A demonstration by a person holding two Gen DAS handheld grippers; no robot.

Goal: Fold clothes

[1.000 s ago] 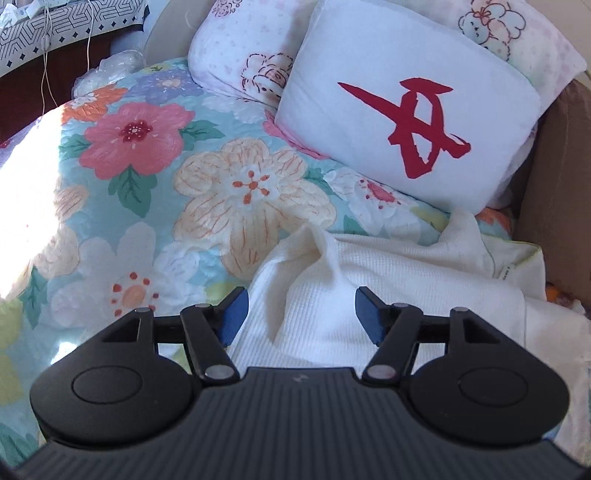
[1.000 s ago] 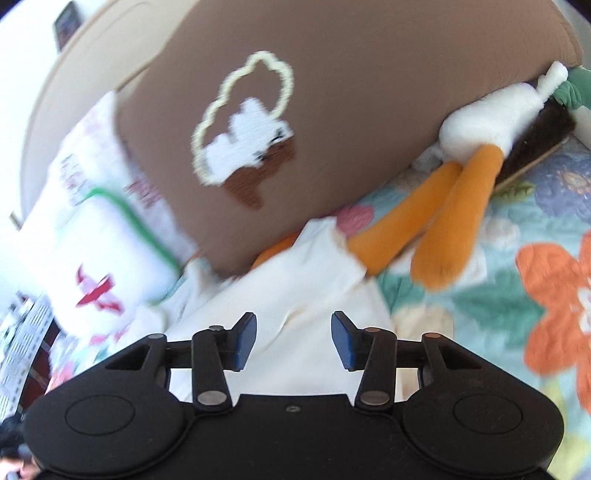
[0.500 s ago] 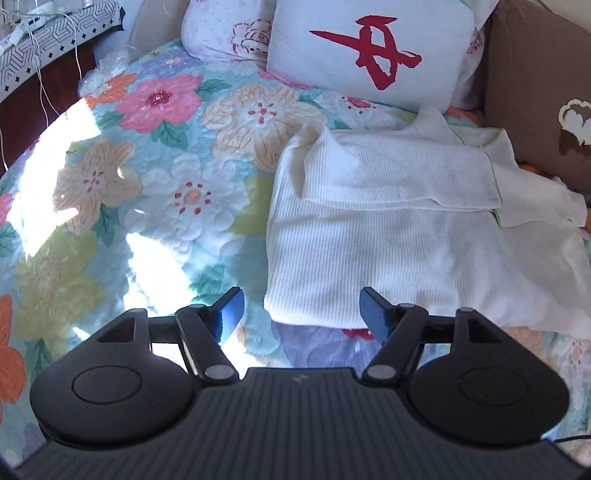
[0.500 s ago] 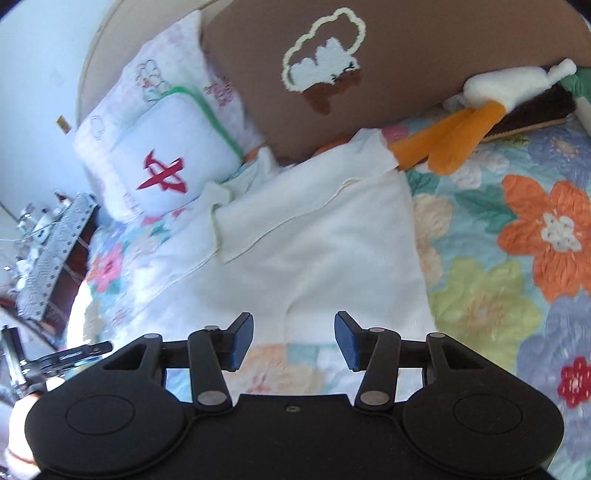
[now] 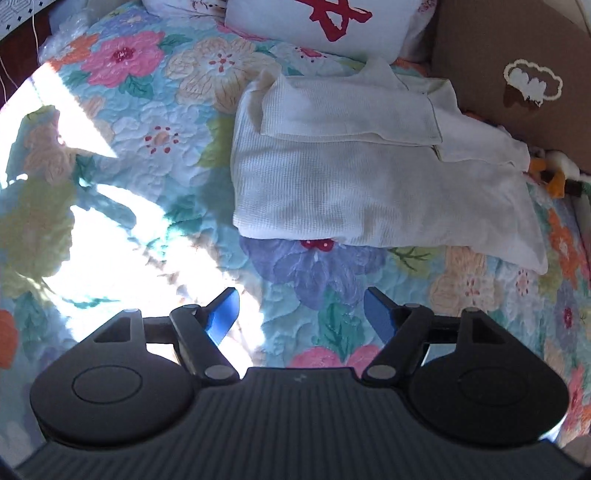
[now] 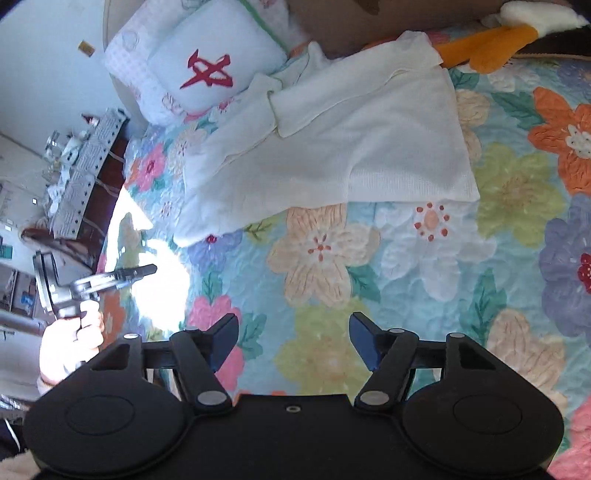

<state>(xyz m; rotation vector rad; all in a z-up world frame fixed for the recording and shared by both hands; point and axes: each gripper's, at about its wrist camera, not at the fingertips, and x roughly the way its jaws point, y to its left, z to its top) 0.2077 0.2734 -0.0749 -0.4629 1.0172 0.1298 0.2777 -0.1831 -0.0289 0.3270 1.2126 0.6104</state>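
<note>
Cream waffle-knit garment (image 5: 369, 173) lies partly folded on the floral quilt (image 5: 166, 122), one panel doubled over along its far edge, just short of the pillows at the head of the bed. From my left wrist view, going left to right: a bright patch of sunlight (image 5: 122, 236) washes out the quilt on the left, then the garment fills the middle, and the brown cushion with a white cloud motif (image 5: 517, 74) stands at the far right. Behind the garment I see the white pillow with a red brush mark (image 5: 332, 18). My left gripper (image 5: 301, 314) hangs over bare quilt, well short of the cloth; its jaws are opening and nothing sits between the blue fingers (image 5: 223, 314).

In my right wrist view, the person's hand (image 6: 70, 339) grips the other tool's handle at the far left. The garment (image 6: 332, 147) lies beyond, with an orange and white plush toy (image 6: 491, 40) at its far right corner. My right gripper (image 6: 293, 343) is likewise over quilt, jaws opening, empty.
</note>
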